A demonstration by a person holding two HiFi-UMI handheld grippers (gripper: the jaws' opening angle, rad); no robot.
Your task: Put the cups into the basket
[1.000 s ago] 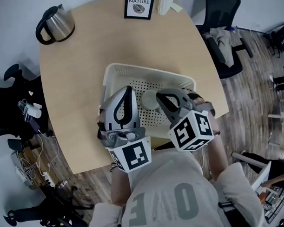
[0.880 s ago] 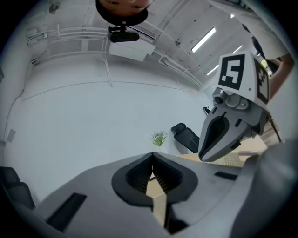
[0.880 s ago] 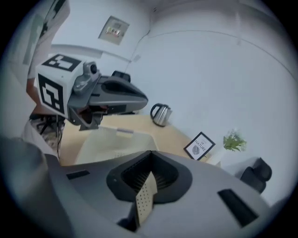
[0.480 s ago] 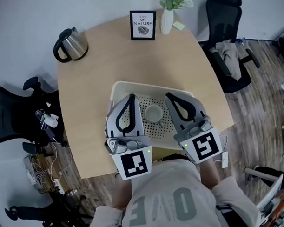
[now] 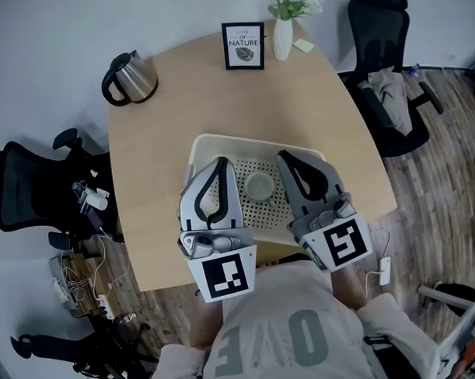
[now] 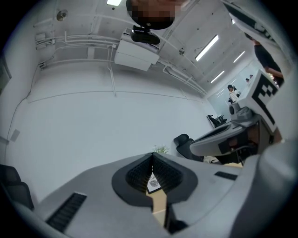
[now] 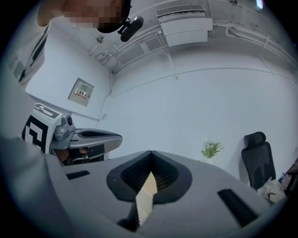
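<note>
A white perforated basket [image 5: 220, 141] sits on the round wooden table [image 5: 180, 109] close to its near edge. One pale cup [image 5: 258, 186] stands on the basket floor, visible between the two grippers. My left gripper [image 5: 219, 161] and right gripper [image 5: 284, 155] hover side by side over the basket, both pointing away from me. Each is shut with nothing in it. In the left gripper view the jaws [image 6: 152, 156] meet in front of the white wall. The right gripper view shows the same closed tips [image 7: 151, 154].
At the back of the table stand a steel kettle [image 5: 131, 77], a framed picture [image 5: 242, 45] and a white vase with a plant [image 5: 283, 35]. Black office chairs stand to the right [image 5: 387, 32] and to the left [image 5: 27, 184] of the table.
The right gripper has straightened up and now stands parallel to the left one. The head view has pulled back, showing more of the table. The cup has stayed in the basket.
</note>
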